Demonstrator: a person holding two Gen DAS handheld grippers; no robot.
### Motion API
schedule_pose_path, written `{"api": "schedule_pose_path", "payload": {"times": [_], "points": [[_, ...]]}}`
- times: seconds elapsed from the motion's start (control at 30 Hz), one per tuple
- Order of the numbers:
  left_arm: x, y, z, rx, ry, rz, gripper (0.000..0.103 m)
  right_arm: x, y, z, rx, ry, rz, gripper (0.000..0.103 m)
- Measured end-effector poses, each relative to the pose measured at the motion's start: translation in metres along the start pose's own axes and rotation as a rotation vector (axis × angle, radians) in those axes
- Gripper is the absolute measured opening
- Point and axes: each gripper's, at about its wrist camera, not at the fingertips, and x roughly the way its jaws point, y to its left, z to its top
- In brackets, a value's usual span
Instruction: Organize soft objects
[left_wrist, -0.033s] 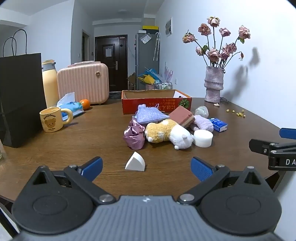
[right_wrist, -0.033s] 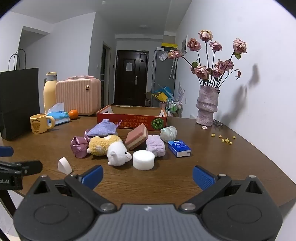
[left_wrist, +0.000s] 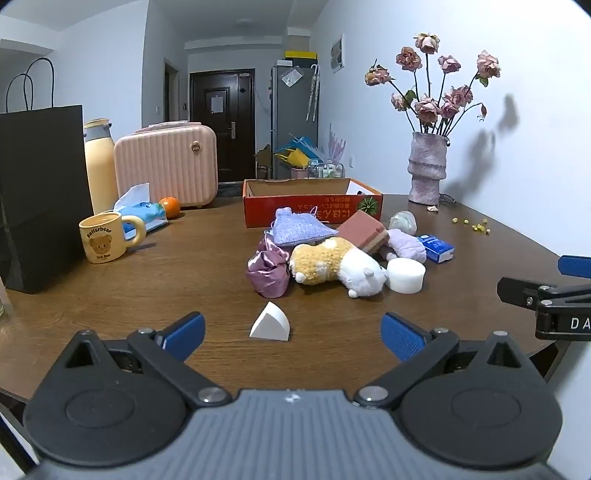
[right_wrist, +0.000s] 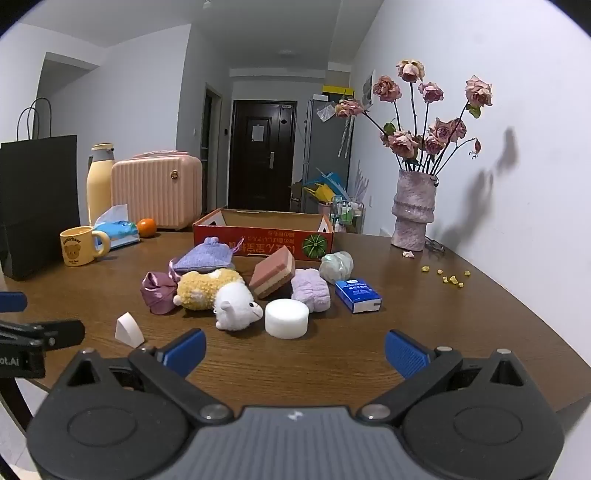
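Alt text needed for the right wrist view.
Right gripper, jaws open and empty, faces a pile of soft items on a wooden table: plush toy, white foam cylinder, purple pouch. A red cardboard box sits behind.

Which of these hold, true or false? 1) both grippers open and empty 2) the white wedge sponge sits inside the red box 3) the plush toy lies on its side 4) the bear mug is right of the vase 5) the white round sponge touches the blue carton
1) True: left gripper and right gripper stand wide open, nothing between the fingers.
2) False: the white wedge sponge sits alone on the table, well short of the red box.
3) True: the plush toy lies on its side.
4) False: the bear mug is far left of the vase.
5) False: the white round sponge stands apart from the blue carton.
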Motion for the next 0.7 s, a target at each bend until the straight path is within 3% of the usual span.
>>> {"api": "schedule_pose_path", "payload": {"times": [0.7], "points": [[0.0007,0.0004,-0.0009,-0.007,0.013,-0.002,0.103,-0.0022,0.0005,0.0007,-0.005,0.003,-0.003,0.103]]}}
